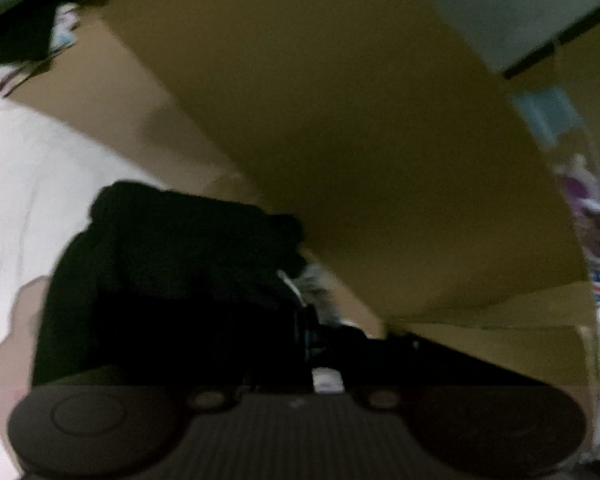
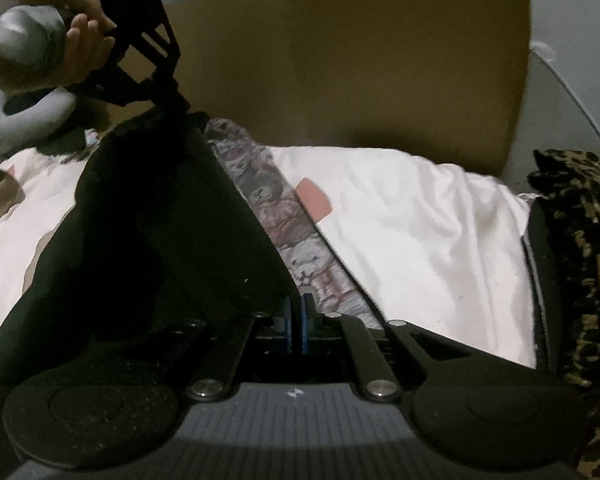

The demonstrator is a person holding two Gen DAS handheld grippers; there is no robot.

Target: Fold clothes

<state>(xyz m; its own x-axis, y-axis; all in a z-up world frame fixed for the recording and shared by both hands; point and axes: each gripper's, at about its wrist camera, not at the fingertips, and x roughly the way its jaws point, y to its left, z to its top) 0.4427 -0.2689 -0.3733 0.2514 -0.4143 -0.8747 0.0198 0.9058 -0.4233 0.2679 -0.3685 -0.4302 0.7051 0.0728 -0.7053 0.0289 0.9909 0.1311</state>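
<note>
Over the white bedding [image 2: 420, 216], my right claw [image 2: 296, 320] and left claw [image 2: 172, 100] each pinch the black garment [image 2: 160, 240], held taut between them; folding looks midway, neither flat nor stacked

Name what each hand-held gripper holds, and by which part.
Both grip the black fabric garment: the right hand-held gripper pinches its near edge, the left hand-held gripper lifts its far end.

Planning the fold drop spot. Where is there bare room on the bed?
Free: the white bedding between the patterned fabric strip and the leopard-print fabric, in front of the cardboard. Crowded: the left side, under the black garment held by both hand-held grippers, right and left.
</note>
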